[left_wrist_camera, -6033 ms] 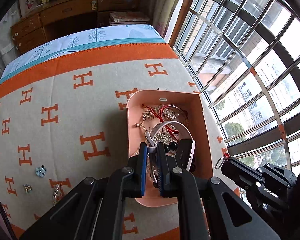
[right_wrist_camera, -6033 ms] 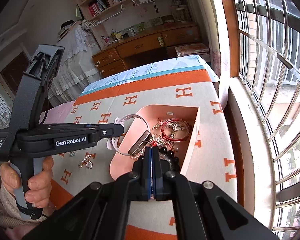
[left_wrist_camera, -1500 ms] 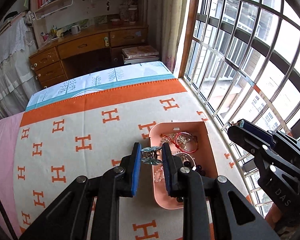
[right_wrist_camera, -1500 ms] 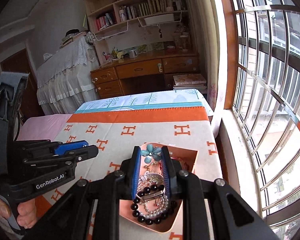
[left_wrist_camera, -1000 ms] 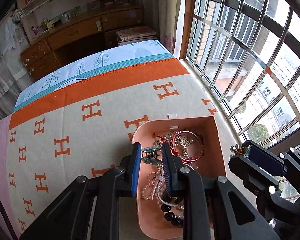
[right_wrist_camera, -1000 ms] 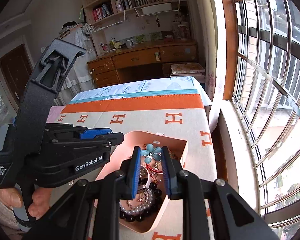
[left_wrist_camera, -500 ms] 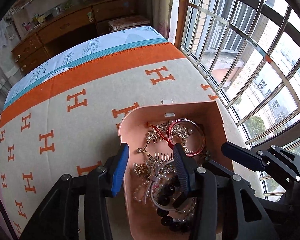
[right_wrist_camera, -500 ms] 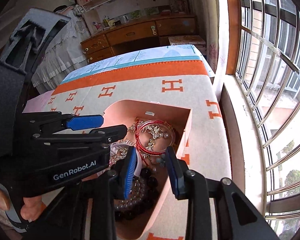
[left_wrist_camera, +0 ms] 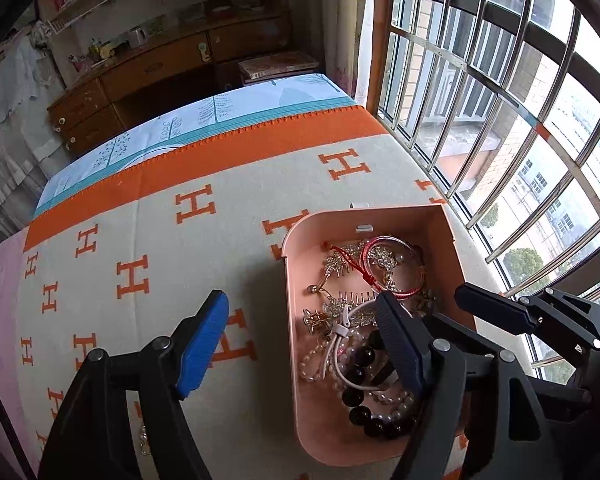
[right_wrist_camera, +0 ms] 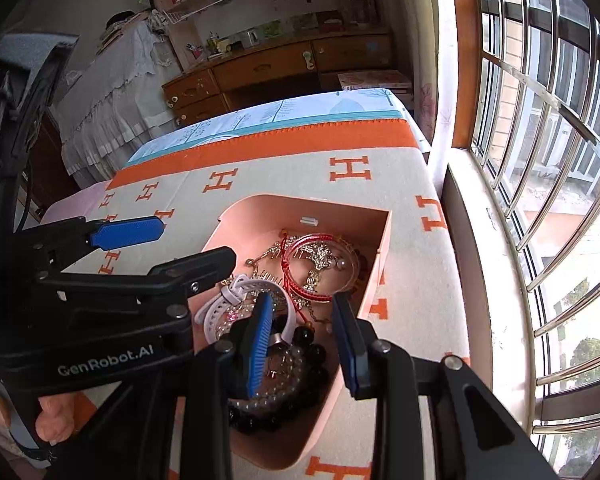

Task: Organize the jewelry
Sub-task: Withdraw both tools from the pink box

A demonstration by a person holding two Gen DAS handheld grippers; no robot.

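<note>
Filling the salmon-pink plastic tray [left_wrist_camera: 452, 236] is a tangle of jewellery: a red-and-pink bangle pair [left_wrist_camera: 394, 266] near the far wall, gold rhinestone hair combs [left_wrist_camera: 340, 280] beneath them, a white looped watch strap [left_wrist_camera: 350, 322], a bracelet of large black beads [left_wrist_camera: 362, 384] and a strand of small pearls [left_wrist_camera: 312, 364] at the near end. The tray rests on a cream blanket patterned with orange H letters [left_wrist_camera: 140, 272], close to the window side of the bed.

Both tools hover over the tray. The left gripper [left_wrist_camera: 304, 334] has its jaws opening, one blue pad out over the blanket and the other above the beads; nothing is pinched between them. The right gripper [right_wrist_camera: 304, 338] stands partly spread over the tray's near end with no piece caught between its pads, only the heap showing through the gap. A person's hand [right_wrist_camera: 24, 412] wraps the left tool's handle in the right wrist view.

My reading is that this is the release step, with both tools empty above the tray. A small chain-like item [left_wrist_camera: 143, 440] seems to lie on the blanket by the left tool's arm, though it is too hidden to identify. If it is jewellery, the next move calls for lifting clear of the tray, swinging out over the blanket and lowering wide jaws around it.
</note>
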